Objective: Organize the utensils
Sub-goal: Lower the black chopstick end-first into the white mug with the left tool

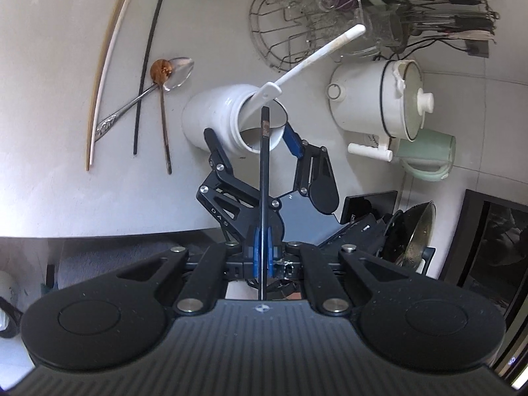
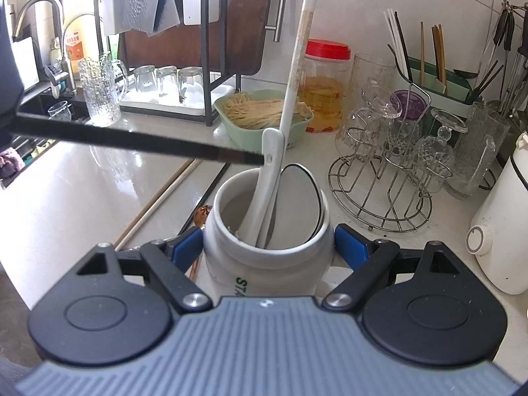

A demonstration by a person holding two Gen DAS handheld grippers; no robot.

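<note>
My left gripper (image 1: 263,257) is shut on a black chopstick (image 1: 264,171). The chopstick's far tip (image 2: 260,159) hangs just above the mouth of a white jar (image 2: 267,264), next to a short white spoon (image 2: 264,191). The jar also holds a long white spoon (image 2: 297,66) and a black-rimmed white piece. My right gripper (image 2: 268,244) clasps the jar, with one blue pad (image 2: 186,247) on each side. Loose on the counter to the left lie a wooden chopstick (image 1: 99,76), a white chopstick (image 1: 110,56), another black chopstick (image 1: 148,66), a steel spoon (image 1: 178,69) and a copper spoon (image 1: 161,69).
A wire rack of glasses (image 2: 379,198) stands right of the jar, with a white pot (image 1: 373,99) and a green jug (image 1: 425,151) beyond. A green basket (image 2: 260,112), a red-lidded jar (image 2: 325,89) and a dish rack sit behind. The counter edge (image 1: 99,234) runs near me.
</note>
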